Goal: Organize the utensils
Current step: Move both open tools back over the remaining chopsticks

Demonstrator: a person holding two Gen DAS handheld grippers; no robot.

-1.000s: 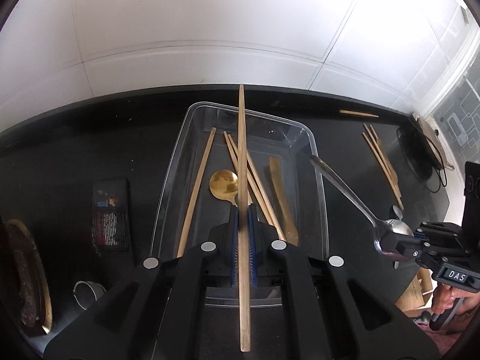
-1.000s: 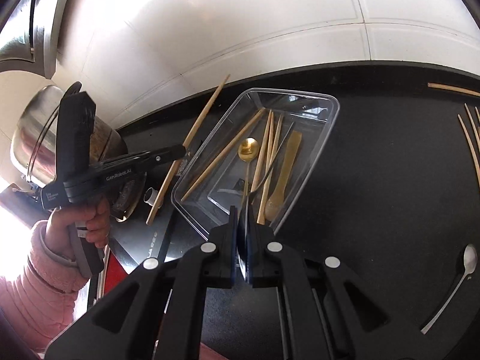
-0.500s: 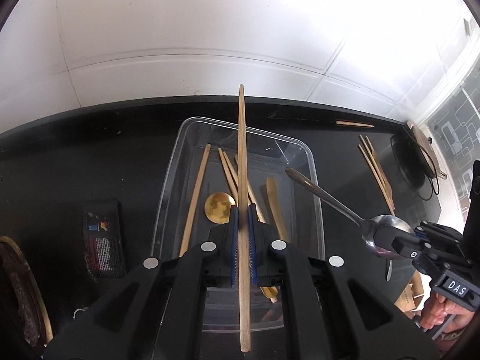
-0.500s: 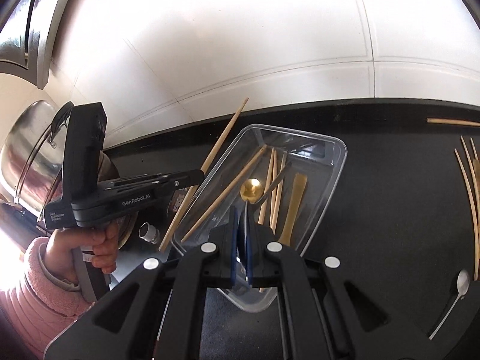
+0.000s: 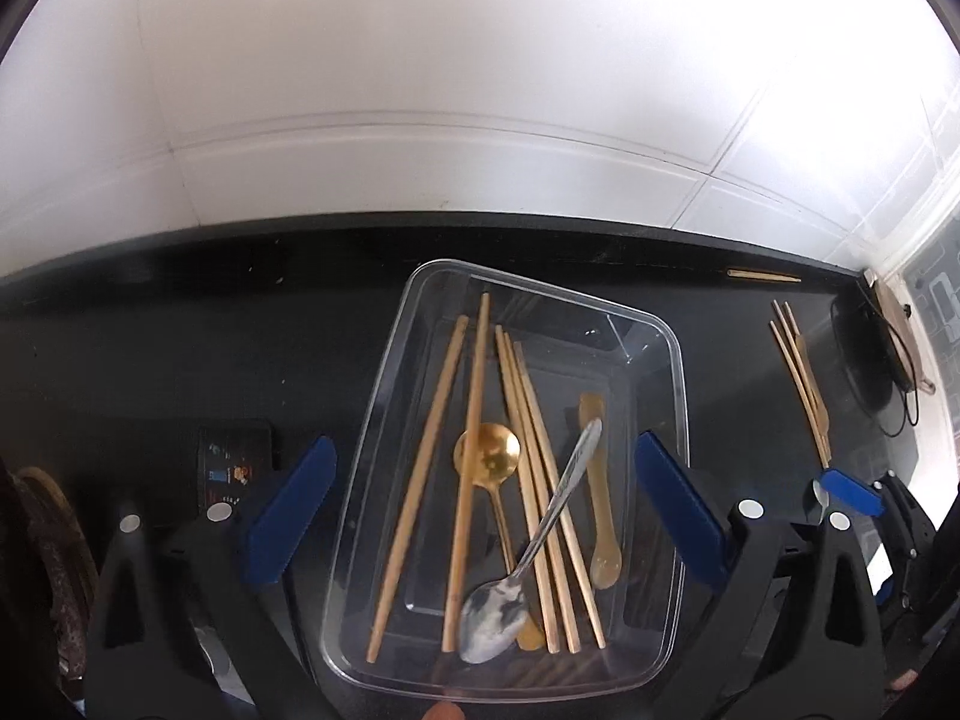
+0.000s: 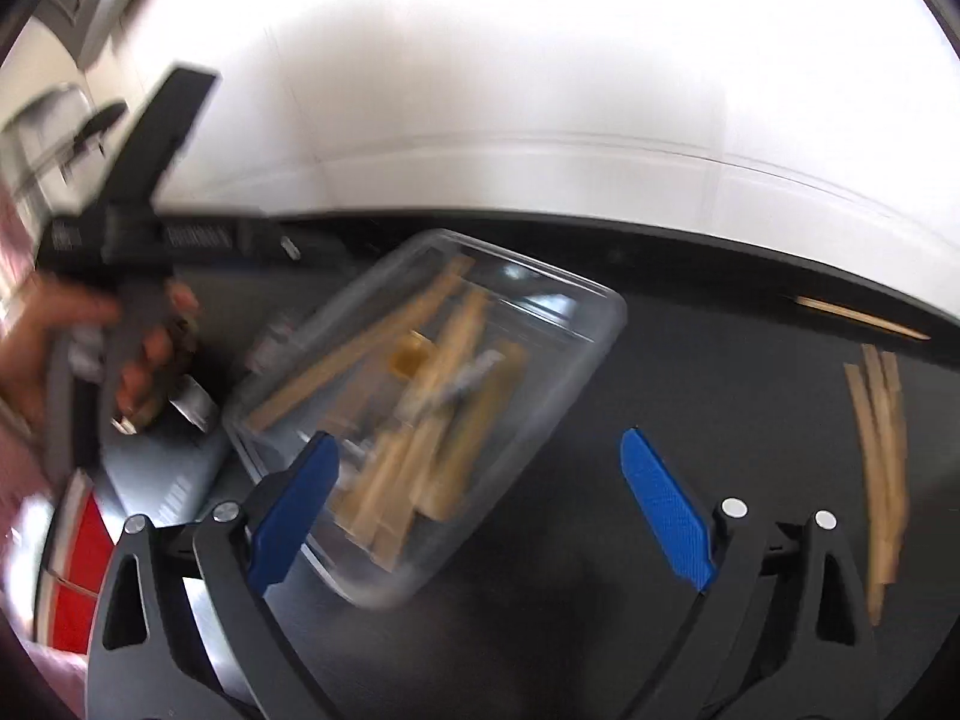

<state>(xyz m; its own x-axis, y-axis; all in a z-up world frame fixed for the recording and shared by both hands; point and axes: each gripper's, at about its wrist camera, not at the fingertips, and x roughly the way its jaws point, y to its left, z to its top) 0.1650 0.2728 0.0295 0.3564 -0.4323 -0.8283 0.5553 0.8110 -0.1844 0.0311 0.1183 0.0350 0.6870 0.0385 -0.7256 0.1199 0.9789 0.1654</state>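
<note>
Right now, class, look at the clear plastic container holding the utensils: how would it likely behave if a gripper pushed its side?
The clear plastic container looks thin-walled, so it is probably light and may flex. On the smooth black counter it would likely slide rather than tip, being low and wide. The loose chopsticks and silver spoon inside would probably shift and rattle.

Left gripper (image 5: 480, 513): black plastic frame with triangular cut-outs.
Left fingers (image 5: 288, 510): flat blue pads with a fine ribbed texture.
Left screws: round silver heads, two on each arm.
Right gripper (image 6: 480, 510): matching black frame with triangular cut-outs and silver screw heads.
Right fingers (image 6: 666, 510): blue textured pads.
Left handle, in right wrist view: dark grey pistol grip, white lettering blurred.
Sleeve (image 6: 12, 432): pink, blurred.
</note>
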